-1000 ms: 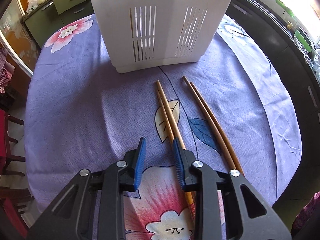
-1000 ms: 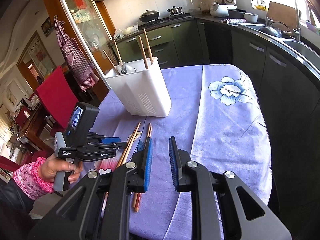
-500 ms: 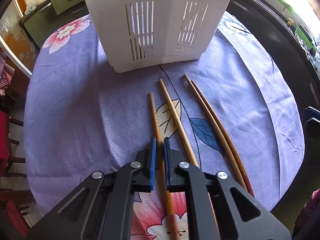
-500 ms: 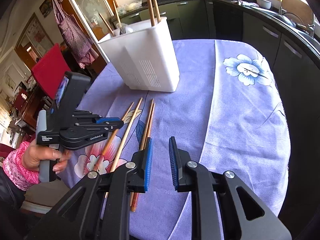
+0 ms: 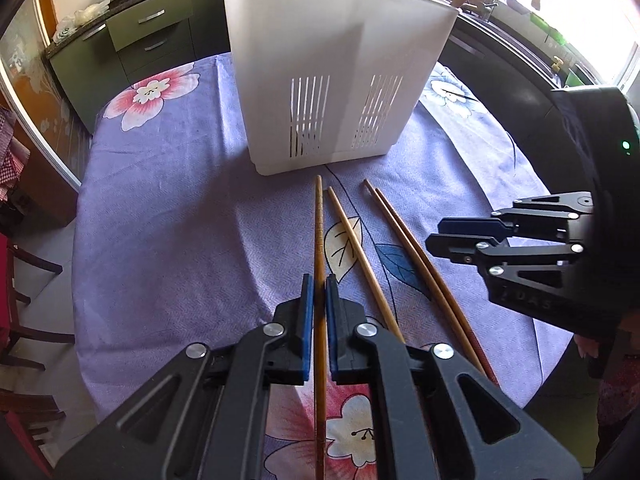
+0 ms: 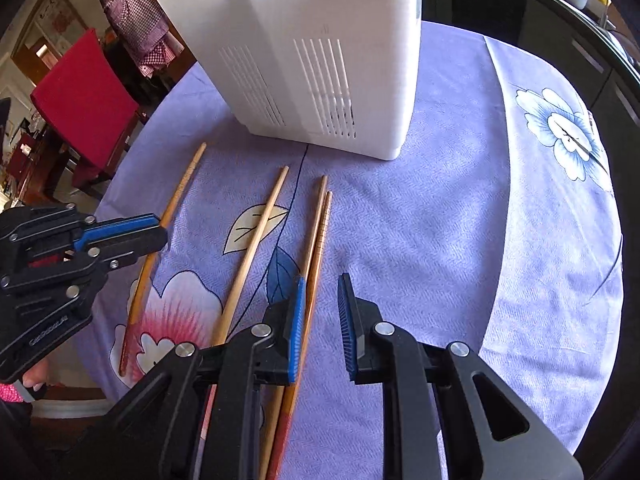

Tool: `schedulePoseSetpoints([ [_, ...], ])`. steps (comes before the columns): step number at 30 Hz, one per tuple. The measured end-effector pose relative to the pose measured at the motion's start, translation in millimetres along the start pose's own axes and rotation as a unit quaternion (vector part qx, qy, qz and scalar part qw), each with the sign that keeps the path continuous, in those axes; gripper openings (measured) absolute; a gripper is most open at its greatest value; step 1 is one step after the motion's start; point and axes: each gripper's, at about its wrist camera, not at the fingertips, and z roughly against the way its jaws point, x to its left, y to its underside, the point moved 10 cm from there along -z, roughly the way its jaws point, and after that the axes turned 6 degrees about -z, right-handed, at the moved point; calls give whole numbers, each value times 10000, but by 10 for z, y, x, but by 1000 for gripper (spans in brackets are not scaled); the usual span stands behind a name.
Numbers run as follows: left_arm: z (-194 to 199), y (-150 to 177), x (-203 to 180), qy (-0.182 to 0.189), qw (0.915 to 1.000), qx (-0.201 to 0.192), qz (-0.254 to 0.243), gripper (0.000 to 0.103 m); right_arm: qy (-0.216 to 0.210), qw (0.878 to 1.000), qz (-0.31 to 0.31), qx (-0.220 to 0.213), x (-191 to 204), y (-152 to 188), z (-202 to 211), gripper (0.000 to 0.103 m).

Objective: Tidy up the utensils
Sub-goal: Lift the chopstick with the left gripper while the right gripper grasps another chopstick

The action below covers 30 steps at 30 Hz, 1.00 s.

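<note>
My left gripper is shut on one brown chopstick, gripped near its middle, its tip pointing at the white slotted utensil holder. On the cloth to its right lie a pale chopstick and a darker pair. My right gripper hangs low over that pair, jaws a little apart with nothing pressed between them; the pair runs along the inner side of its left finger. In the right wrist view the left gripper holds its chopstick at the left. Several utensils stand in the holder.
A purple flowered tablecloth covers the round table, whose edge curves close on the near side. A red chair stands off the left side. Dark green kitchen cabinets run behind the holder. A hand grips the left tool.
The left jaws closed on one chopstick and raised it a little. The right gripper swung down from well above the table to just over the chopstick pair, jaws unchanged.
</note>
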Motion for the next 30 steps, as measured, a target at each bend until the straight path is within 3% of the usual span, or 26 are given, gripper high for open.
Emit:
schedulePoseSetpoints([
  [11, 57, 28, 27, 135, 9999, -86, -10, 6, 398, 9990, 133, 145, 70, -44, -169, 19],
  [30, 98, 49, 64, 200, 9997, -138, 27, 6, 522, 9984, -78, 212, -52, -5, -189, 20],
])
